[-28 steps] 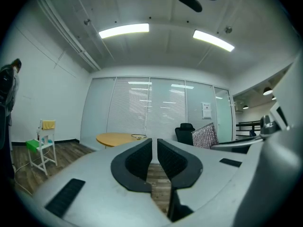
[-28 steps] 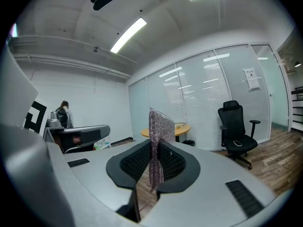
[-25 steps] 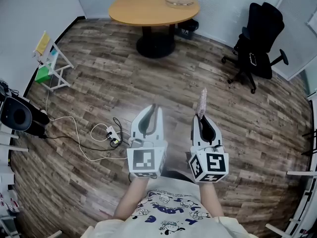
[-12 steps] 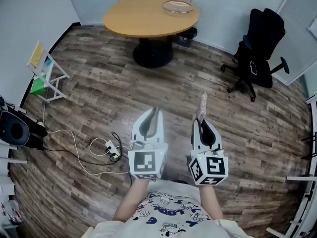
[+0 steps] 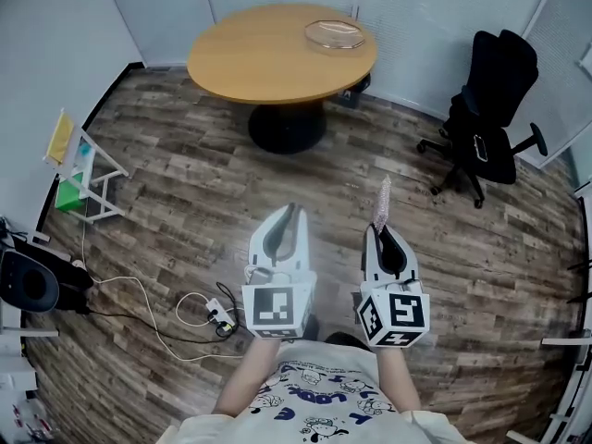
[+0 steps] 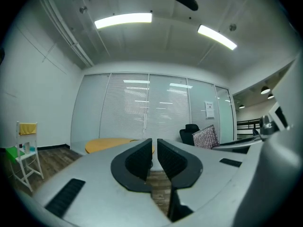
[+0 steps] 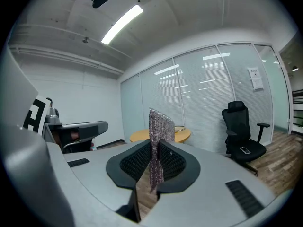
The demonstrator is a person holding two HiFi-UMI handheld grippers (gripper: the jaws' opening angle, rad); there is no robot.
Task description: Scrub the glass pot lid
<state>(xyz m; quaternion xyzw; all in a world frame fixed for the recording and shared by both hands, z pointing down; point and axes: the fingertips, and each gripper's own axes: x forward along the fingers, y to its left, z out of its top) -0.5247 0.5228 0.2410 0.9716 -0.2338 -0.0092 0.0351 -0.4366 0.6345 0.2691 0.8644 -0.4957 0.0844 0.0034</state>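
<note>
The glass pot lid (image 5: 335,33) lies on the far right part of a round wooden table (image 5: 259,58), well ahead of both grippers. My left gripper (image 5: 289,213) is held level over the floor, its jaws shut with nothing between them (image 6: 155,151). My right gripper (image 5: 380,230) is beside it, shut on a silvery mesh scrub cloth (image 5: 381,200) that stands up past its fingertips. In the right gripper view the cloth (image 7: 158,129) is pinched upright between the pads, and the table (image 7: 142,135) shows behind it.
A black office chair (image 5: 490,91) stands to the right of the table. At the left wall there is a white rack with a yellow cloth (image 5: 76,166). A black device (image 5: 30,282) and a cable with a power strip (image 5: 218,314) lie on the wooden floor.
Both grippers have moved forward together toward the table, which now sits lower and nearer in the head view. The cloth stays gripped; the jaws have not changed.
</note>
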